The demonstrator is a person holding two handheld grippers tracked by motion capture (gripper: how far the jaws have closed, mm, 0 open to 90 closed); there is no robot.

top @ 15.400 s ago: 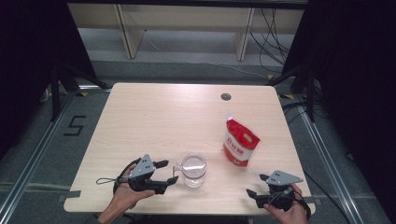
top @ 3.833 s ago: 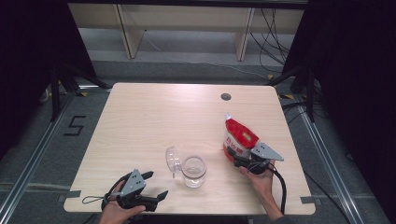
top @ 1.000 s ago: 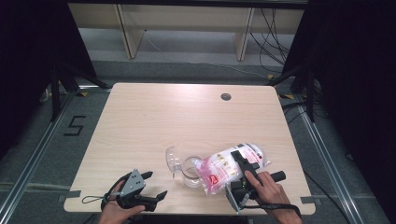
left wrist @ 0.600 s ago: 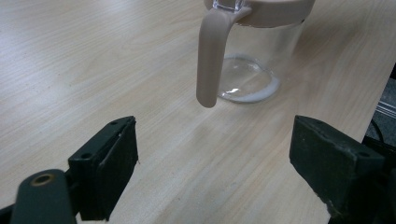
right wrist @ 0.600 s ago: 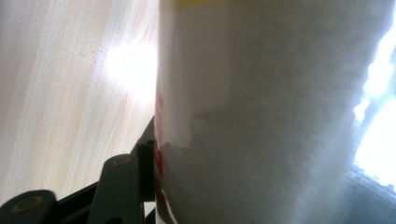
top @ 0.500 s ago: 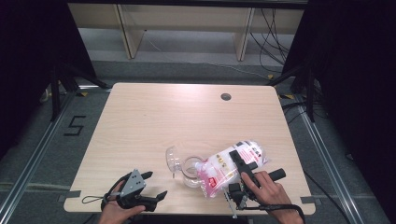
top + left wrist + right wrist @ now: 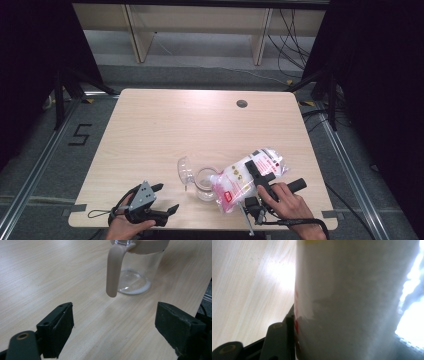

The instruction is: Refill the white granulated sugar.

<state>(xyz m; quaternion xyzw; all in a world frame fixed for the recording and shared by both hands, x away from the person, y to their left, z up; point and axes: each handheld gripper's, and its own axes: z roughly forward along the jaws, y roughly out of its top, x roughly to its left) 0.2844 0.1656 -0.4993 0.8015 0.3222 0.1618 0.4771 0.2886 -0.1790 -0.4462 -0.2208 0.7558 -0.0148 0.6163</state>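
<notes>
jar (image 7: 204,182) mid-front of table (image 7: 200,120) | lid (image 7: 184,170) just left | bag (image 7: 247,177) right, seemingly touching jar

In your left gripper view the jar (image 7: 135,267) is cut off by the top edge — its rim and lid are out of frame, and the right jaw runs off the lower right corner. In your right gripper view the bag (image 7: 352,300) sits so close it blurs — its print is unreadable, and it hides your right-hand jaw. From the high view, the bag's (image 7: 245,180) lettering is too small to read.
</notes>
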